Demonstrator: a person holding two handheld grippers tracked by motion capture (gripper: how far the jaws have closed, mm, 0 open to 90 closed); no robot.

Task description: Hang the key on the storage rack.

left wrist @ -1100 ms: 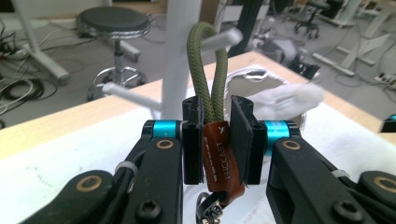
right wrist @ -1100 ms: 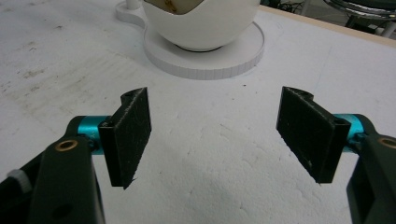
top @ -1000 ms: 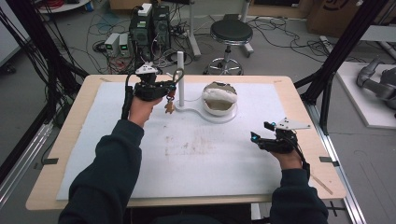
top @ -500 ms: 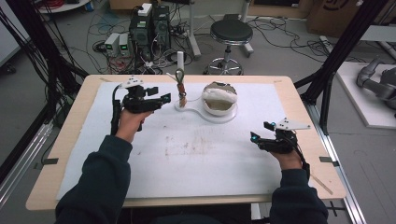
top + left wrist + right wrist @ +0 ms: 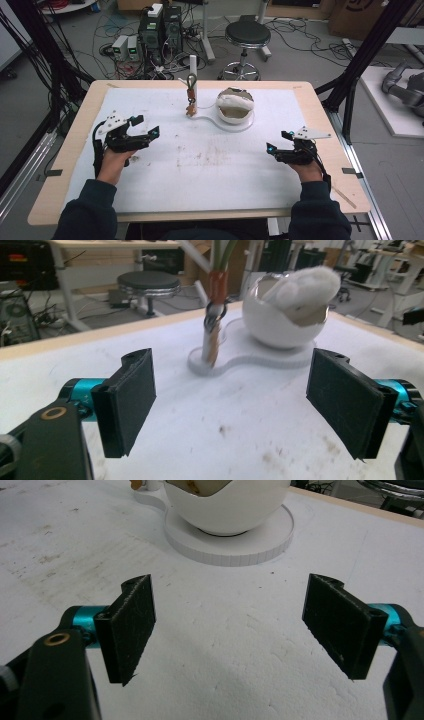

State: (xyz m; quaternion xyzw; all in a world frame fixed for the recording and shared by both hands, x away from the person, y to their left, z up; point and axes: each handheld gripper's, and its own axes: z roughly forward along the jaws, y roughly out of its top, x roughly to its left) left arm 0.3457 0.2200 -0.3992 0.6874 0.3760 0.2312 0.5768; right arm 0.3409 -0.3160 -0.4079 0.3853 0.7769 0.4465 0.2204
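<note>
Wooden table (image 5: 70,150) with white mat (image 5: 215,165) on grey floor (image 5: 300,55). Black stool (image 5: 247,35) behind the table, computer boxes (image 5: 162,25) and tangled cables (image 5: 65,45) on the floor. Black frame posts (image 5: 367,50) at right.

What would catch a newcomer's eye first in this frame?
The round white bowl-shaped holder with white fluff on top, at the far middle of the white table mat. Just left of it stands a thin white post with a hanging brown key ring. The left tool and right tool sit open at either side.
</note>
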